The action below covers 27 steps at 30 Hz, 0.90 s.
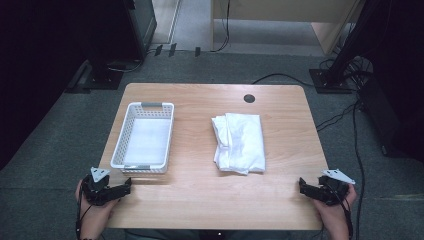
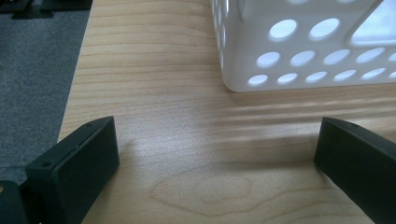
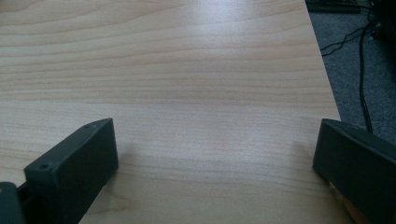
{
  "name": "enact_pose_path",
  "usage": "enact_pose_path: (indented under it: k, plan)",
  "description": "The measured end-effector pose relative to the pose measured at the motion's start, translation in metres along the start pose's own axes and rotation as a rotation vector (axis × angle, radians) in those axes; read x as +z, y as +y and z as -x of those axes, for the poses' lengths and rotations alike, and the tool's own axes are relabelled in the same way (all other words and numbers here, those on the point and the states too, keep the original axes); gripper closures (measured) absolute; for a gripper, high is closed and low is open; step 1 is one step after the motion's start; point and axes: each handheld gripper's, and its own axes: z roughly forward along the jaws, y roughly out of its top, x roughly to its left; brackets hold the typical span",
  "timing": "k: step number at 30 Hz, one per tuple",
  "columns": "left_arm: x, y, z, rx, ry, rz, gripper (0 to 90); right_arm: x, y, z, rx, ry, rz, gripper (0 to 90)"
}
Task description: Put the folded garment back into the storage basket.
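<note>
Grippers sit at the near corners of a light wooden table point(image 1: 200, 195), one in each of the person's hands; the left gripper point(image 1: 127, 186) lies at about 7 o'clock on the tabletop, the right gripper point(image 1: 301, 186) at about 5 o'clock, well apart from each other. Left gripper view: the two black jaws stand wide apart with bare wood grain between them and nothing held; the perforated corner of a white plastic basket point(image 2: 299, 46) stands near, ahead at about 1 o'clock, apart from the jaws. Right gripper view: jaws likewise spread wide over bare tabletop, nothing between them; the table edge runs along at 2 o'clock with grey carpet point(image 3: 359, 70) and black cables point(image 3: 362, 56) beyond it.

High view: the white basket point(image 1: 122, 135) rests on the left half of the table, at about 10 o'clock from the table's centre, its long side running away from the person, grey handle grips at the far and near ends, its bottom white, contents not discernible; a folded white cloth point(image 1: 240, 142), somewhat rumpled, lies just right of centre, at about 11 o'clock from the right gripper and apart from the basket; neither gripper touches basket or cloth. A dark round cable port point(image 1: 249, 98) sits near the far edge at 12 o'clock; stands and cables occupy the floor beyond.
</note>
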Motion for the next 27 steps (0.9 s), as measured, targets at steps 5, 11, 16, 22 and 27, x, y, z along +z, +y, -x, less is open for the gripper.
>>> enact_pose_path:
  k: [5, 11, 16, 22, 27]
  plan:
    - [0.000, 0.000, 0.000, -0.002, 0.003, -0.001, 0.0, 0.000, 0.000, -0.001, 0.000, -0.001, 0.002, 0.0]
    - [0.000, 0.000, 0.000, -0.002, 0.003, -0.002, 0.0, -0.004, 0.001, -0.002, 0.014, -0.022, 0.003, 0.6]
    - [0.000, 0.000, 0.000, -0.002, 0.004, -0.002, 0.0, -0.007, 0.007, -0.002, 0.031, -0.022, 0.016, 0.7]
    - [0.000, 0.000, 0.000, -0.008, 0.009, -0.001, 0.0, -0.015, 0.016, -0.004, 0.046, -0.021, 0.043, 0.7]
    - [0.000, 0.000, 0.000, -0.008, 0.009, -0.001, 0.0, -0.020, 0.022, -0.006, 0.050, -0.024, 0.053, 0.8]
